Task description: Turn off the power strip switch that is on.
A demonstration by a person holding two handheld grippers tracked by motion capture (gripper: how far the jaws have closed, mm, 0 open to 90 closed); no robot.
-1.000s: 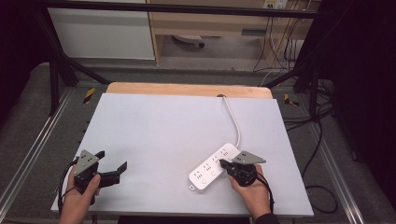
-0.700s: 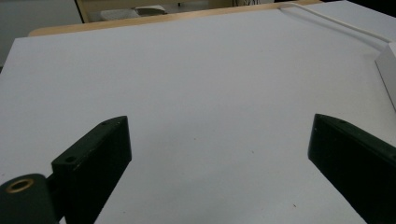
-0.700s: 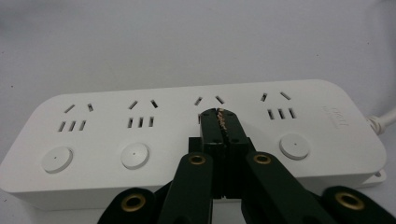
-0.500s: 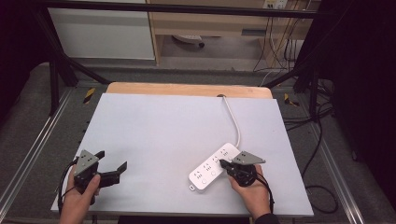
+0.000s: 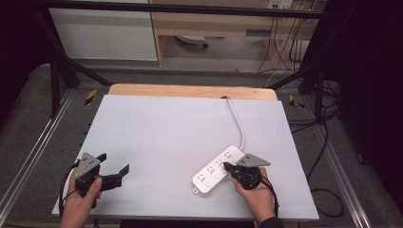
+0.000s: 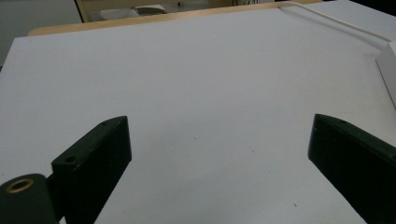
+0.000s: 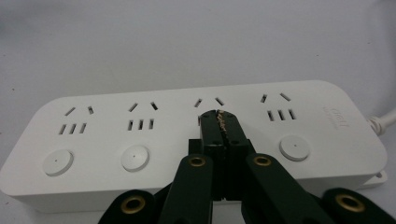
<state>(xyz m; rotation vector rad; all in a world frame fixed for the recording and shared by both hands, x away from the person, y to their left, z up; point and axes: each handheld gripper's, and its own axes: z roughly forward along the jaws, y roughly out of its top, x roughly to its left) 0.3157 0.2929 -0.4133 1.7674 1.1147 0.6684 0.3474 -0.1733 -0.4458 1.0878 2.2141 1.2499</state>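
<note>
My right gripper [image 7: 218,122] has its two black jaws pressed together with nothing between them, their tips resting on the long white plastic four-outlet power strip [image 7: 140,140], over its third socket group. The strip [image 5: 217,168] lies slantwise on the pale grey table top [image 5: 166,133], near its right front, its white cable [image 5: 237,121] running toward the far edge. My left gripper [image 5: 114,172] sits at the table's left front, well apart from the strip, jaws spread wide over bare surface.
</note>
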